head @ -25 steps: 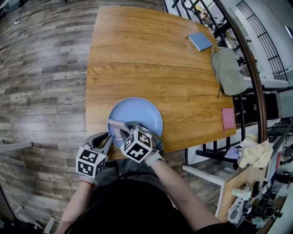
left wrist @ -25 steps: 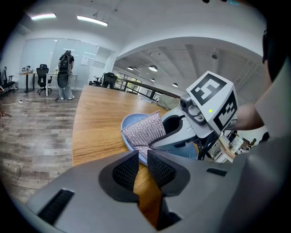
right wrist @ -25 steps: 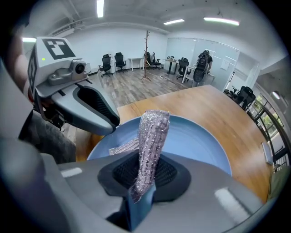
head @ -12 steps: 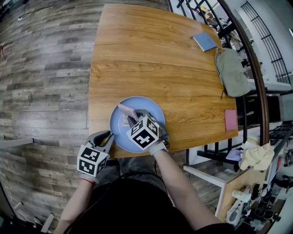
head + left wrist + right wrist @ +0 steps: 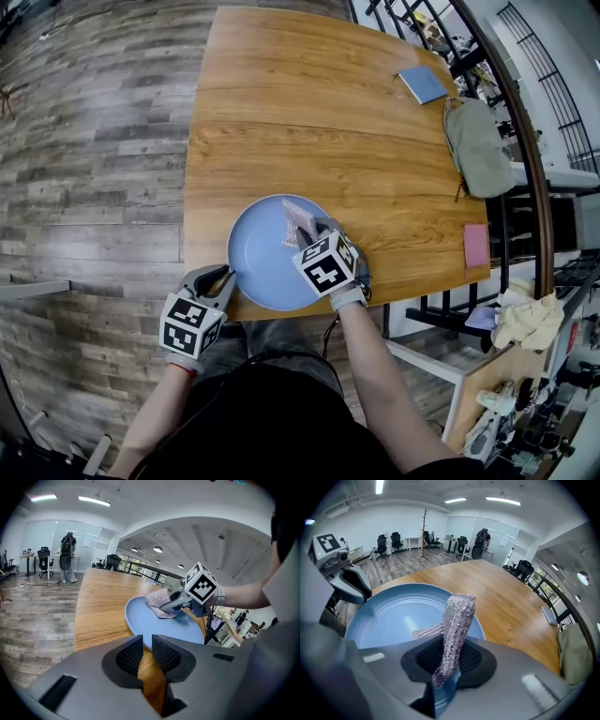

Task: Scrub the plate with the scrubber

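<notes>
The scrubbing step is under way. The right gripper (image 5: 309,234) is clenching the scrubber (image 5: 298,220), a silvery mesh cloth, between its jaws. It is holding the cloth over the blue plate (image 5: 258,258) at about 1 o'clock on the dish. From the left gripper view the cloth seems to be lying against the plate's surface, so the wiping looks to be in progress rather than starting or ending.

The plate is sitting on the wooden table (image 5: 309,122) at the 6 o'clock edge, closest to the person. The left gripper (image 5: 217,279) is waiting at about 8 o'clock of the plate's rim. Its jaws are drawn nearly together on nothing, with only bare wood showing in the narrow slit between them.

The next move is probably calling for a sweep toward the bare centre and the 7 o'clock side. It would need enough downward pressure to rub without sliding the plate off the near edge. The left gripper is well placed to steady the rim if the plate starts to slide.

The right gripper's marker cube and the hand are covering the plate's 4 o'clock part in the head view. The right gripper's own jaws are hiding the spot where cloth meets plate. Whether the left gripper is touching the rim or sitting just beside it is hard to tell.
</notes>
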The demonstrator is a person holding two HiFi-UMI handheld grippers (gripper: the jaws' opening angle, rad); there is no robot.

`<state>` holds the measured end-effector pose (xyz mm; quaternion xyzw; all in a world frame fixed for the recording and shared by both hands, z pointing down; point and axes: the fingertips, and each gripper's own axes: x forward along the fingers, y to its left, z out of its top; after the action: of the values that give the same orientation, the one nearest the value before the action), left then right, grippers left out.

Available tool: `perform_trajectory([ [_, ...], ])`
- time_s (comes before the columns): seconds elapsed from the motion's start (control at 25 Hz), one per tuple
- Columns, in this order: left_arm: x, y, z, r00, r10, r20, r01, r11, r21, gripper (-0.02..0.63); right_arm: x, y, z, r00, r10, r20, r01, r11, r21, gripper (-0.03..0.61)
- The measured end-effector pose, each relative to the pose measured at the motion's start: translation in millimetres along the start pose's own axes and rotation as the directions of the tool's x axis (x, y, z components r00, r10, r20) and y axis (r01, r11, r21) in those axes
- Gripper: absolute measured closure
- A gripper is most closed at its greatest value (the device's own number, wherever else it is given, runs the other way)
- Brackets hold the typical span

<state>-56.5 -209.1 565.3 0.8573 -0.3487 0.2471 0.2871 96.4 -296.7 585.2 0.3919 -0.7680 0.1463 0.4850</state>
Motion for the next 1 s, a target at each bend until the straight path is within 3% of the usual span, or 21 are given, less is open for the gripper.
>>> perform_trajectory([
  [0.4,1.0,-2.6,0.8,1.0,-0.007,-0.001,0.007,1.0,0.0,0.558,-26.4,3.9,-44.8,0.997,-0.058,-0.058,0.057,0.998,-0.019,0.509],
  [0.76,1.0,-3.0,1.6,1.0,-0.009,0.003,0.009,1.0,0.004,0.558,-37.6,51.7,-50.4,0.997,0.035,-0.067,-0.038,0.998,-0.04,0.511],
  [1.0,2.2,-3.2,-0.1,1.0,-0.006,-0.002,0.006,1.0,0.001,0.558,-31.2,87.4,-31.0,0.991,0.132,-0.038,-0.134,0.989,-0.065,0.509],
])
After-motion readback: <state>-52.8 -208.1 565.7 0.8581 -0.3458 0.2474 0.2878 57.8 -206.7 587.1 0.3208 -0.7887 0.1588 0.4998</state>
